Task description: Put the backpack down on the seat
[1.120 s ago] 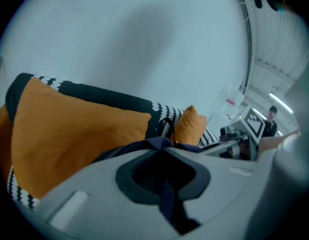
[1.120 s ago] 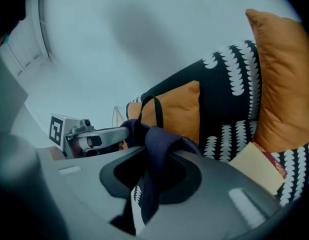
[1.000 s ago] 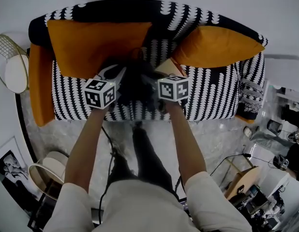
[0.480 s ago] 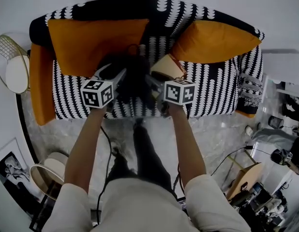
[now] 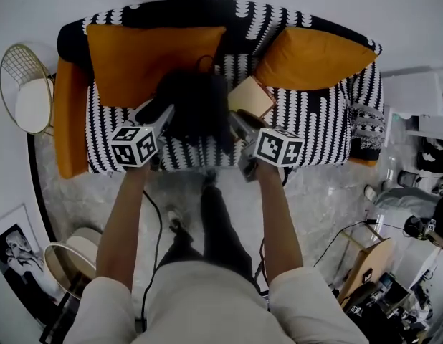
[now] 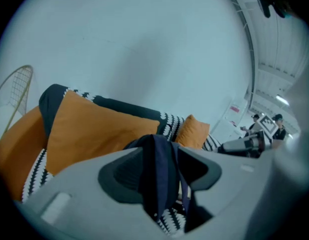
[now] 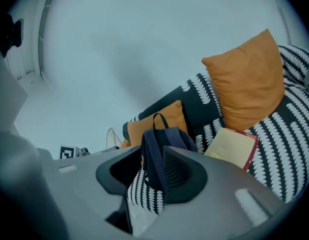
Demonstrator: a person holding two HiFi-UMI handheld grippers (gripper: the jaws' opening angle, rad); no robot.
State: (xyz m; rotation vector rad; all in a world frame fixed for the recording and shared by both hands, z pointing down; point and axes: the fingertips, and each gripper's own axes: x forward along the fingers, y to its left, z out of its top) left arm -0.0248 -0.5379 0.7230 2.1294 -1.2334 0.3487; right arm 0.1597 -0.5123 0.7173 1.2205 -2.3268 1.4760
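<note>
—Standing where is the backpack (image 5: 196,106) found?

—It is set on the seat (image 5: 315,131) of the patterned sofa (image 5: 272,20), at its middle. It is leaned on the backrest between two orange cushions, one to the left (image 5: 146,59) and one to the right (image 5: 315,56).

—Can anything be seen inside it?

—No, nothing of its inside is shown. On the seat just to its right a tan book (image 5: 250,95) is laid.

—How is it turned?

—It is stood upright, its long axis running from the seat up along the backrest. The carry loop (image 5: 204,61) is at the top, toward the far wall.

—And the grippers?

—The left gripper (image 6: 162,171) is held at the backpack's near left. Its jaws have just been opening and are spread; dark fabric is seen in the gap but is not pressed by the pads. The right gripper (image 7: 153,173) is held at the near right. Its jaws are spread too, having just been narrowed a little, and nothing is pinched: the backpack is seen beyond them.
</note>
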